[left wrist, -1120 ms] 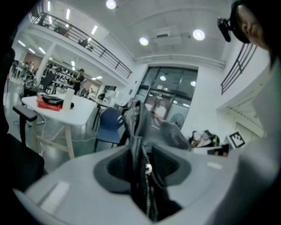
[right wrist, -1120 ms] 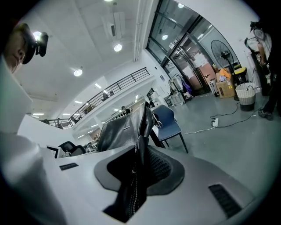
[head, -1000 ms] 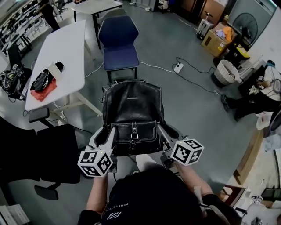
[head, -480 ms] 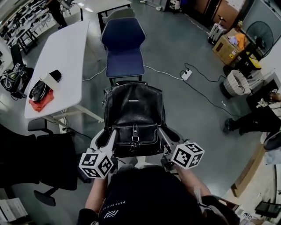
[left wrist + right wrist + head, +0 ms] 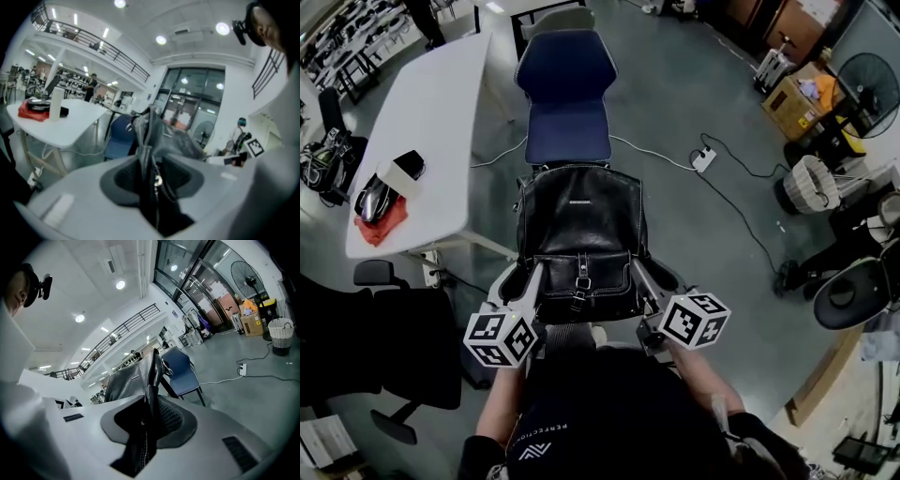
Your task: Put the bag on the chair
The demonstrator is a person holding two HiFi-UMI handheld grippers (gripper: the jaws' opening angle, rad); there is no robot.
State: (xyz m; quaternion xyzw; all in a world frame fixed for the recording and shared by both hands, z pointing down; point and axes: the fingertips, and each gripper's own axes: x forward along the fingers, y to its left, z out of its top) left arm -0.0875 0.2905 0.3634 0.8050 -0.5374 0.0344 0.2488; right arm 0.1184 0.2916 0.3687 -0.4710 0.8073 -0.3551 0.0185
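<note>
A black leather bag (image 5: 581, 230) hangs in the air in front of me, carried by its two sides. My left gripper (image 5: 528, 277) is shut on the bag's left edge, and my right gripper (image 5: 639, 275) is shut on its right edge. In the left gripper view the bag's seam and zip (image 5: 154, 180) sit pinched between the pads. The right gripper view shows the bag's side (image 5: 147, 394) clamped the same way. The blue chair (image 5: 567, 94) stands just beyond the bag with its seat bare, and shows too as the chair (image 5: 180, 371) and the chair (image 5: 117, 138).
A white table (image 5: 431, 112) with a red cloth and small items runs along the chair's left. A black office chair (image 5: 403, 347) is at my near left. To the right a power strip (image 5: 705, 159) with cables, a basket (image 5: 811, 183) and a cardboard box (image 5: 802, 94) lie on the floor.
Both grippers have carried the bag forward toward the blue chair; the bag's far edge now reaches the front of the seat. The grip on both sides is unchanged.
</note>
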